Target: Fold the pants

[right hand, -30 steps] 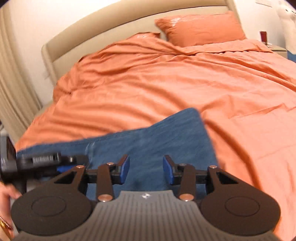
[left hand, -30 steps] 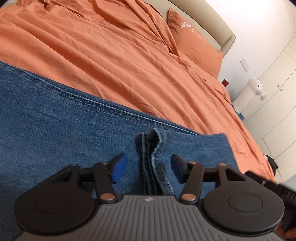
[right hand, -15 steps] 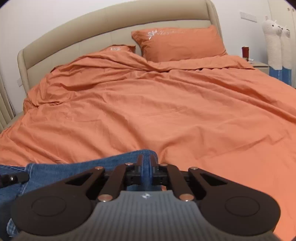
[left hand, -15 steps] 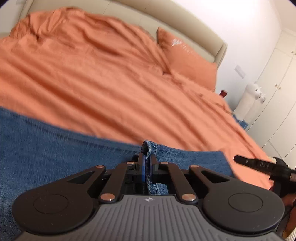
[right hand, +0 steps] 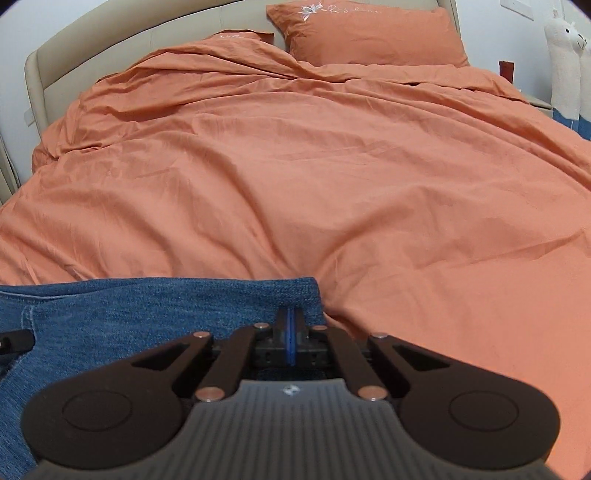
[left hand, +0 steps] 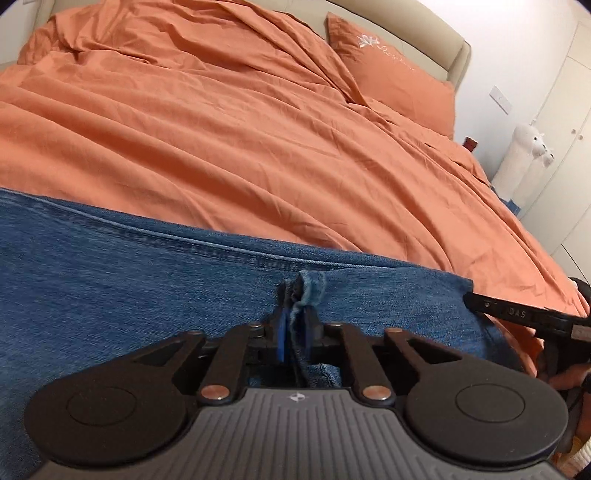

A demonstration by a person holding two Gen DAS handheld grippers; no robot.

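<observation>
Blue denim pants [left hand: 129, 280] lie across the near edge of the orange bed. My left gripper [left hand: 294, 325] is shut on a bunched hem fold of the pants [left hand: 308, 291]. My right gripper [right hand: 290, 325] is shut on the pants' right end [right hand: 207, 302], close to its corner. The right gripper also shows at the right edge of the left wrist view [left hand: 524, 317], at the denim's corner. The left gripper's tip shows at the left edge of the right wrist view [right hand: 14, 339].
An orange duvet [right hand: 314, 166] covers the bed beyond the pants. Two orange pillows [right hand: 369, 33] lean on the beige headboard [right hand: 110, 33]. A white plush llama [left hand: 524, 147] and white wardrobe doors [left hand: 569, 122] stand to the right of the bed.
Both grippers closed from open onto the denim about half a second ago and still hold it. Both cameras tipped up, showing more of the bed.
</observation>
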